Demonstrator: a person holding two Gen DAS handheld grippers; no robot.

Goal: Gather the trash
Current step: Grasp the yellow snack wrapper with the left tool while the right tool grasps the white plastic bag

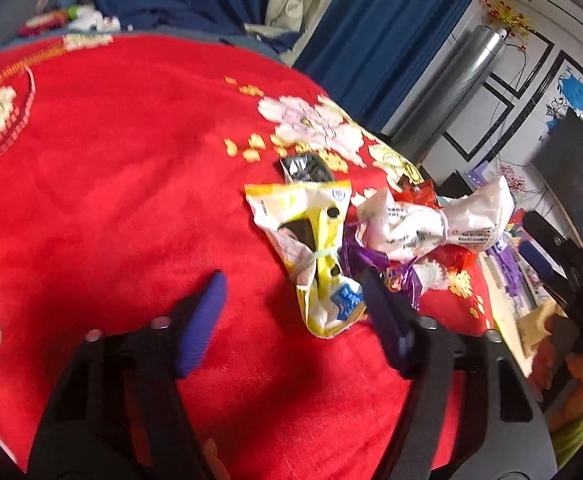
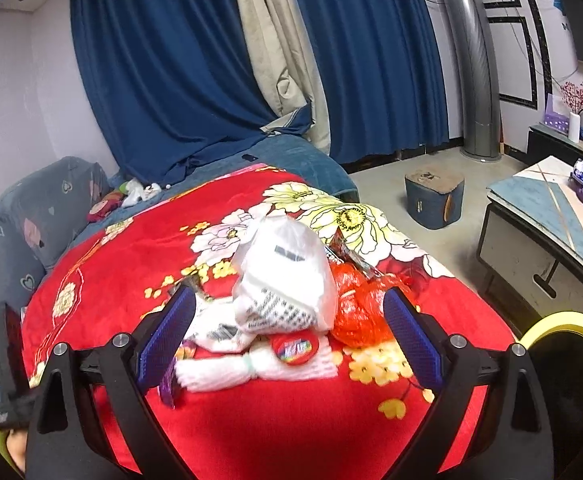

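Observation:
A pile of trash lies on a red flowered blanket. In the left wrist view it holds a yellow and white wrapper, a black packet, a purple wrapper and a crumpled white wrapper. My left gripper is open, just in front of the yellow wrapper. In the right wrist view a white plastic bag, an orange-red bag, a white foam net and a small red lid lie between the open fingers of my right gripper.
A bin with a yellow rim stands at the right of the blanket. A low table and a small stool stand on the floor to the right. Blue curtains hang behind. A grey sofa is at left.

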